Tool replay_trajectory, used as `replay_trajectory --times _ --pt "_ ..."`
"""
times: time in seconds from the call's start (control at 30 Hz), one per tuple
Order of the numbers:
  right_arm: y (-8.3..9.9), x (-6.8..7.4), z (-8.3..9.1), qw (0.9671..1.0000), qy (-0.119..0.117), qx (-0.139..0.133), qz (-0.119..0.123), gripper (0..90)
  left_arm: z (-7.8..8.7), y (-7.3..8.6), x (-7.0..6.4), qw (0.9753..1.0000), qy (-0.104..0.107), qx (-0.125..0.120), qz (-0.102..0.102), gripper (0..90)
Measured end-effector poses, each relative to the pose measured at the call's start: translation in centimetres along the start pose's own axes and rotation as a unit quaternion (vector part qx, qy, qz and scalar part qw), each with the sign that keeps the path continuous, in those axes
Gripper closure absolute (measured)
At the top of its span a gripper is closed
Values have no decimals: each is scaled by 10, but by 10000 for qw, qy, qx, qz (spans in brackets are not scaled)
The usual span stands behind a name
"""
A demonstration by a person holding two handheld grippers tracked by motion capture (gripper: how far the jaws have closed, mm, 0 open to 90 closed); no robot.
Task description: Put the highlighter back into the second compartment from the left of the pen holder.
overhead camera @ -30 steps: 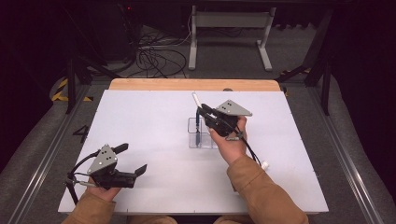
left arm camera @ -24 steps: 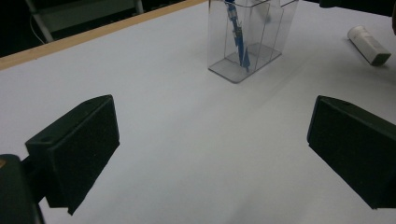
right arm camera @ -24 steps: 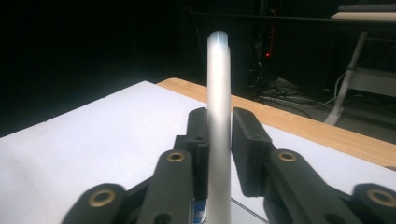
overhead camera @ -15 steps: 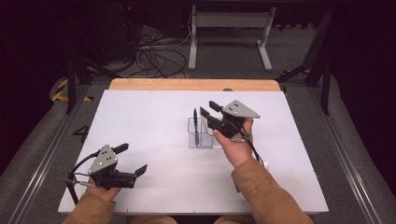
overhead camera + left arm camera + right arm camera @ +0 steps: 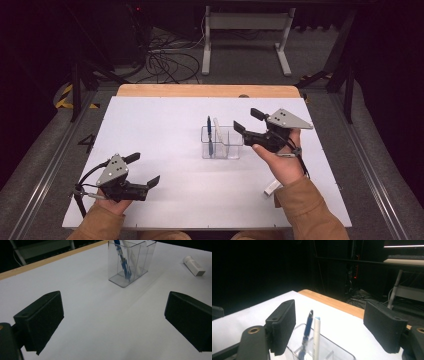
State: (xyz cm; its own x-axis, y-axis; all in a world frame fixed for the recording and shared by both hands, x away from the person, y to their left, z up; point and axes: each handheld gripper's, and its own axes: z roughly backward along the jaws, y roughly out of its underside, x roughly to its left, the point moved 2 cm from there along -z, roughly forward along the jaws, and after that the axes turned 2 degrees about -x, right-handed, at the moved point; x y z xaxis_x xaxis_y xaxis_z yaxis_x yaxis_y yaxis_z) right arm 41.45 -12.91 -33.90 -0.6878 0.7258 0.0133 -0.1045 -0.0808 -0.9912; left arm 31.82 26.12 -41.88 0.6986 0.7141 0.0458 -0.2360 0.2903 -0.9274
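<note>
The white pen (image 5: 218, 131) now stands in the clear holder (image 5: 222, 142) beside the blue pen (image 5: 209, 134), mid-table. The right claw (image 5: 242, 121) has let go, wide open, empty. Left claw (image 5: 143, 170) rests open. Probably done.

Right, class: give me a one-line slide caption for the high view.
Right gripper open beside a clear holder with a blue pen and a white pen; left gripper open near the table's front.

1. The holder (image 5: 222, 143) looks like clear, glossy plastic.
2. The table (image 5: 165, 125) top is matt white and smooth; its edge at 12 o'clock looks like wood.
3. The right gripper (image 5: 246, 121) has matt black ribbed pads (image 5: 284, 326).
4. The blue pen (image 5: 307, 333) is glossy.
</note>
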Motion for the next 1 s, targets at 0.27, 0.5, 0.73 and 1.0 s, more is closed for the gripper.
replay_trajectory --times 0.27,0.5,0.73,1.0 --pt "2 -5 16 10000 21 -57 27 267 -4 -5 -4 10000 95 -27 8 31" --pt "12 -19 34 9996 200 -103 178 219 -7 -15 -10 9999 125 22 10 32" --pt "27 -36 45 9977 491 451 -141 167 -17 -31 -24 9994 259 218 -52 33" --pt "33 -46 51 9989 272 369 -43 154 -32 -52 -42 9985 450 267 -135 28"
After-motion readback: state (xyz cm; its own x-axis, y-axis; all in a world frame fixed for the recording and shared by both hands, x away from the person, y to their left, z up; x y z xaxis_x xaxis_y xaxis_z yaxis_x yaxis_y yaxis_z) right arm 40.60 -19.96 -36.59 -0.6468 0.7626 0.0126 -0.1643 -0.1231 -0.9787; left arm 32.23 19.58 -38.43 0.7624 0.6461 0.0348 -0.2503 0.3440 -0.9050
